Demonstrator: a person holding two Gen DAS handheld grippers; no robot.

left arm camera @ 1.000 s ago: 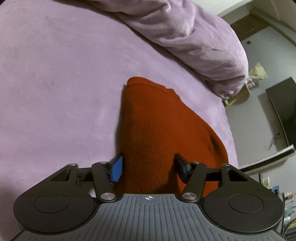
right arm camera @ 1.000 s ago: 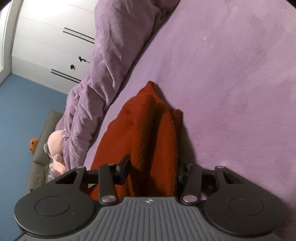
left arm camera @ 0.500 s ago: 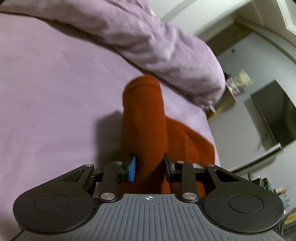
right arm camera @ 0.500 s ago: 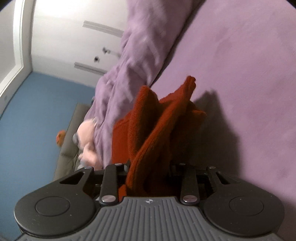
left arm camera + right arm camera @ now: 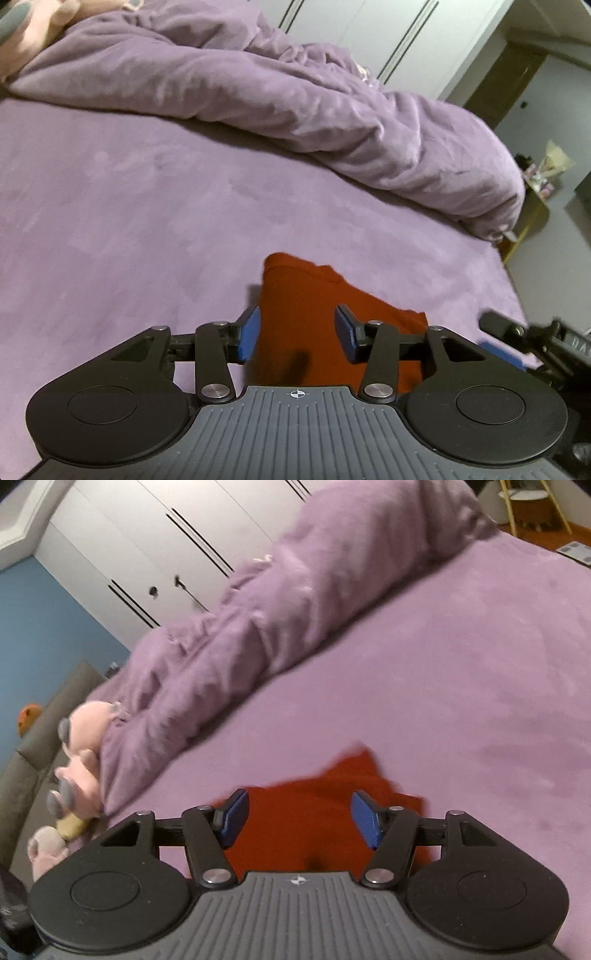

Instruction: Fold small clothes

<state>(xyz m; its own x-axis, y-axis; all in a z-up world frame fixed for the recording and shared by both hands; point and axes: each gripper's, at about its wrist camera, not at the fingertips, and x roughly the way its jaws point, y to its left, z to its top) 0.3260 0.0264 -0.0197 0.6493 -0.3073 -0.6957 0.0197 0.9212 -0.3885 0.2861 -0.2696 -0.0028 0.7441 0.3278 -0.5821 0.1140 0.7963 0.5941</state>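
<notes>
Purple plush bed [image 5: 140, 206], rumpled duvet [image 5: 295, 96] before white wardrobe doors [image 5: 155, 542], pink soft toy [image 5: 83, 734] at bed's edge, rust-red knit garment [image 5: 306, 317] lying flat, left hand-held gripper [image 5: 297, 334] and right hand-held gripper [image 5: 297, 818] above it, jaws opening, gripping nothing.

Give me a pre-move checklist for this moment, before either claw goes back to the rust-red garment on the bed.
1. Left claw free of cloth: ok, jaws opening, pads clear of the rust-red garment.
2. Right claw free of cloth: ok, jaws opening, nothing pinched.
3. Garment resting on the purple bed sheet: ok.
4. Garment neatly folded: cannot tell, near part hidden behind the claws.
5. Bunched duvet apart from the garment: ok.
6. Claws apart from each other: ok, right claw at the left view's right edge.
</notes>
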